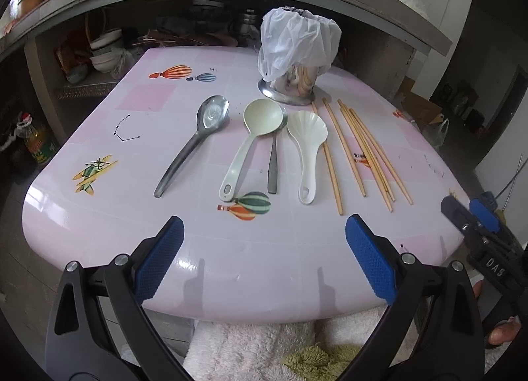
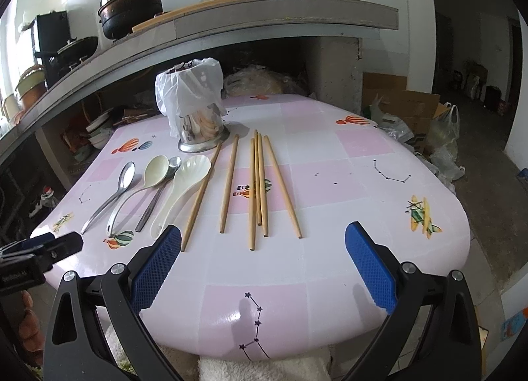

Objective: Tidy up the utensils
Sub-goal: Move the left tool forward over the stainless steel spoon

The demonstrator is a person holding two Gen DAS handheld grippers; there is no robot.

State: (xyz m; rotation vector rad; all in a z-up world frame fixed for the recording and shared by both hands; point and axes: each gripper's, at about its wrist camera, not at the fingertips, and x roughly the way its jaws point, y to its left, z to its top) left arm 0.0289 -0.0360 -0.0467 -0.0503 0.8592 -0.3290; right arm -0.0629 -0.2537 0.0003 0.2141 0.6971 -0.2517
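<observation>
On the pink table (image 1: 99, 216) lie a large steel spoon (image 1: 194, 140), a cream ladle (image 1: 250, 140), a small steel spoon (image 1: 273, 166) partly under it, a white shell-shaped scoop (image 1: 307, 150) and several wooden chopsticks (image 1: 359, 150). Behind them stands a steel utensil holder (image 1: 293, 84) lined with a white plastic bag. My left gripper (image 1: 264, 255) hangs open over the near edge, empty. My right gripper (image 2: 264, 265) is open and empty too, just short of the chopsticks (image 2: 257, 189). The same spoons (image 2: 155, 183) and holder (image 2: 194, 117) show at the left of the right wrist view.
A concrete counter (image 2: 264, 18) with pots overhangs the far side of the table. Bowls and clutter fill the shelf below (image 1: 105, 54). An oil bottle (image 1: 36, 143) stands on the floor left. Cardboard and bags (image 2: 422, 117) sit right. A fluffy towel (image 1: 264, 348) lies below the near edge.
</observation>
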